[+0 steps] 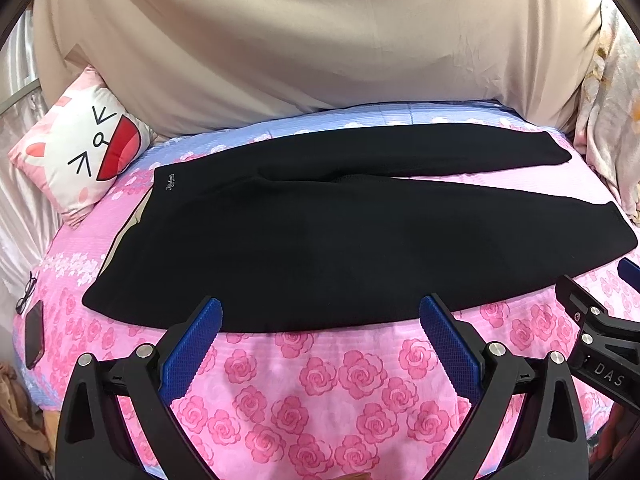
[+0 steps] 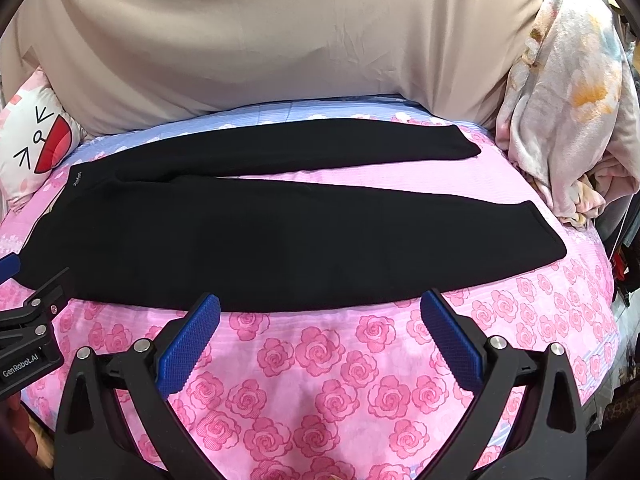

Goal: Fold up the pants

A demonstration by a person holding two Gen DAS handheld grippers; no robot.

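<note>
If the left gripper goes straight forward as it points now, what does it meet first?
Most likely the near edge of the black pants, lying flat just ahead of the open left gripper. Only rose-print bedsheet lies between; depth is uncertain.

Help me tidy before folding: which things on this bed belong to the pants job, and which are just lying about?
Job: black pants, left gripper, right gripper, both open.

Lying about: cat-face pillow, glasses, phone, floral blanket.
</note>
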